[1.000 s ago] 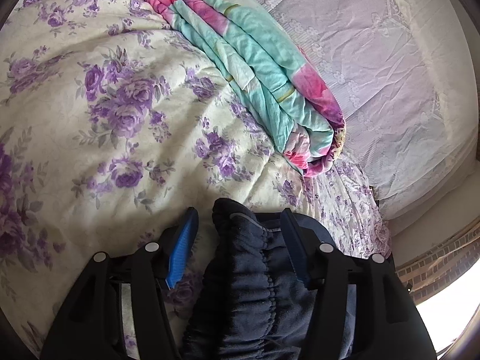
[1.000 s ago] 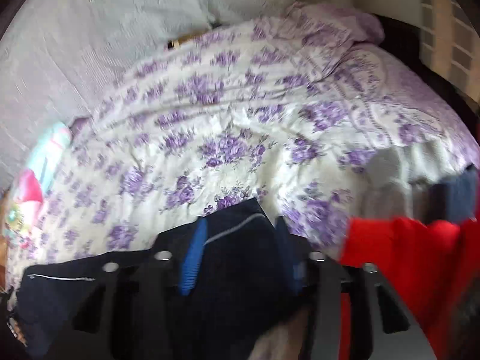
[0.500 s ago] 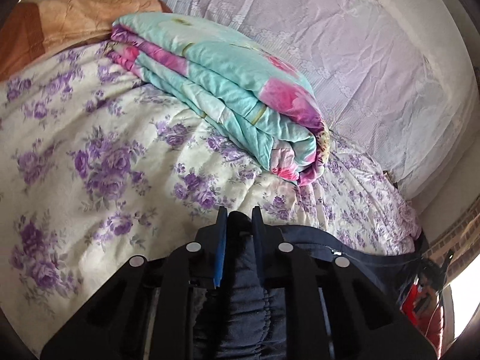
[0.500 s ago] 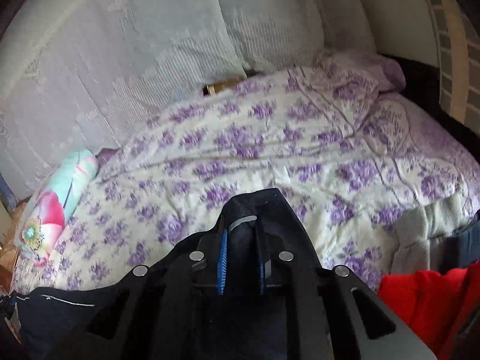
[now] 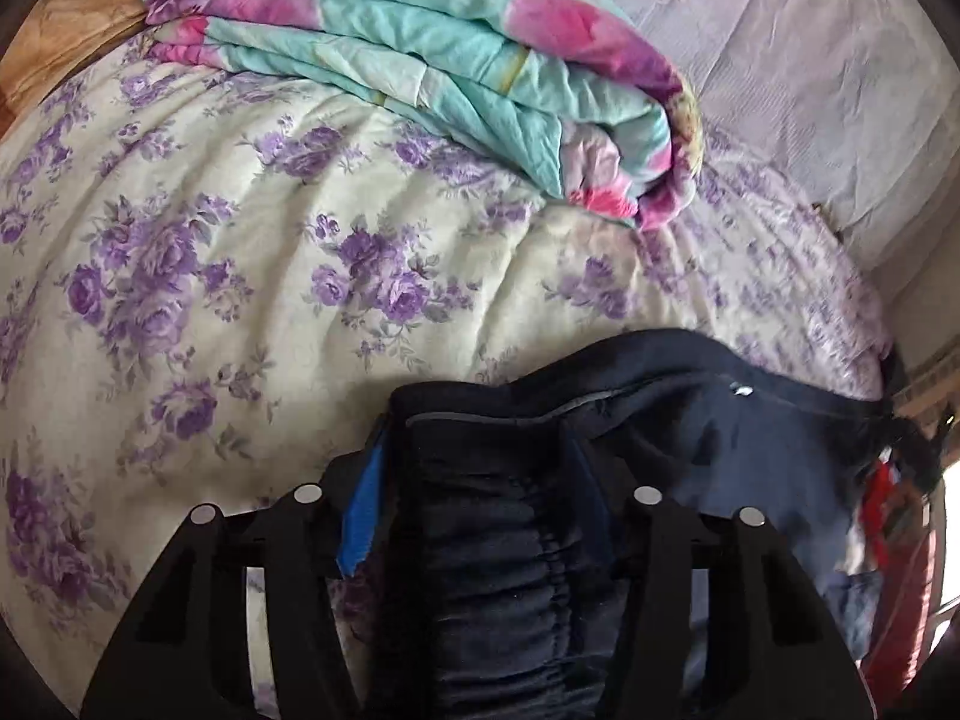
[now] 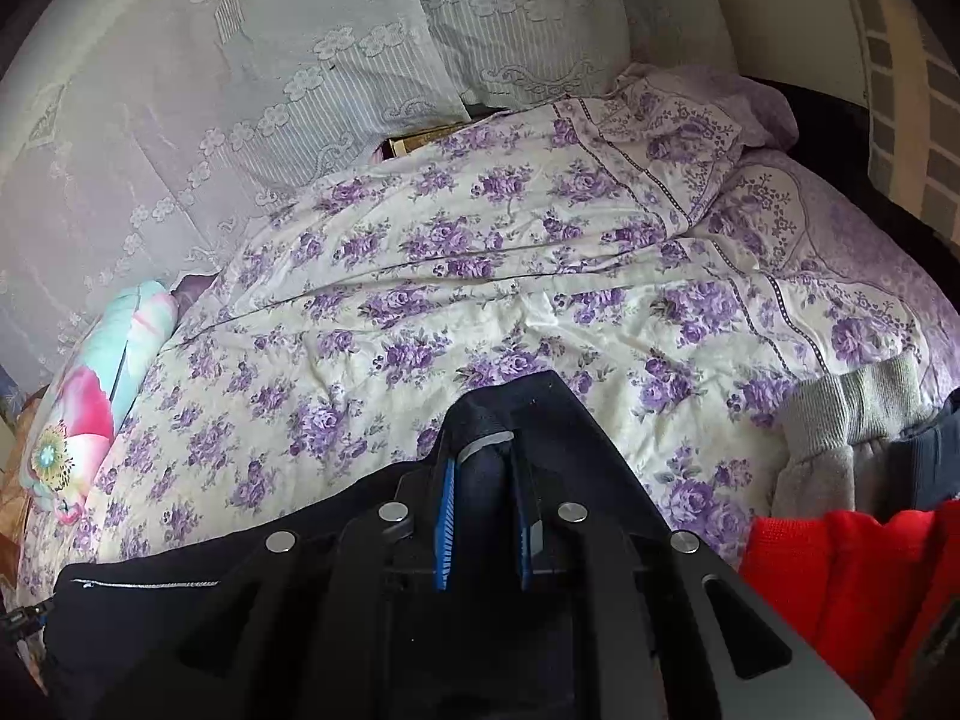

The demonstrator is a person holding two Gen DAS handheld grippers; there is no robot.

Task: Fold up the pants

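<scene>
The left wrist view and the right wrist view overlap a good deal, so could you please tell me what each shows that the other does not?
Only the left wrist view shows the left gripper, open around the gathered waistband, and an orange-brown cloth. Only the right wrist view shows the right gripper shut on the dark pants, a grey ribbed garment, a red garment and lace pillows. Both share the pants, the purple-flowered bedspread and the folded turquoise-and-pink quilt.
</scene>
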